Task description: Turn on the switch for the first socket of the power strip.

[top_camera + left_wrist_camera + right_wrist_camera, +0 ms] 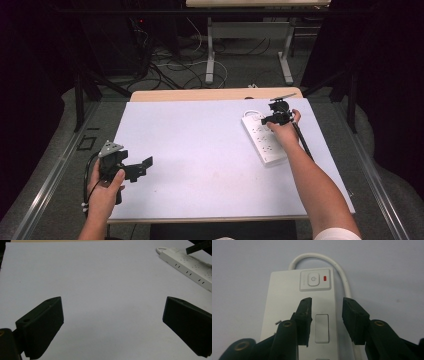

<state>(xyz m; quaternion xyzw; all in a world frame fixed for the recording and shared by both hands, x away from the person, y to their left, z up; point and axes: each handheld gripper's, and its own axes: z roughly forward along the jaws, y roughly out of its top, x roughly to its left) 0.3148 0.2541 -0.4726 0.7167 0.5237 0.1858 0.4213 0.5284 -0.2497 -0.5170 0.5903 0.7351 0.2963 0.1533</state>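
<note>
A white power strip (264,141) lies at the right of the white table top (200,145), its cable looping off the far end. In the right gripper view I see its power button (313,280), a lit red lamp (325,278) and the white cable (342,275). My right gripper (327,302) hangs just over that far end, open by a narrow gap with nothing between the jaws; in the high view the right gripper (269,120) is held from above by a hand. My left gripper (142,165) is wide open and empty near the front left; from it the strip (187,267) lies far ahead to the right.
The wooden table edge (215,94) runs along the far side of the white top. Beyond it are table legs (210,55) and loose cables (170,65) on the floor. Metal rails (55,170) flank the table.
</note>
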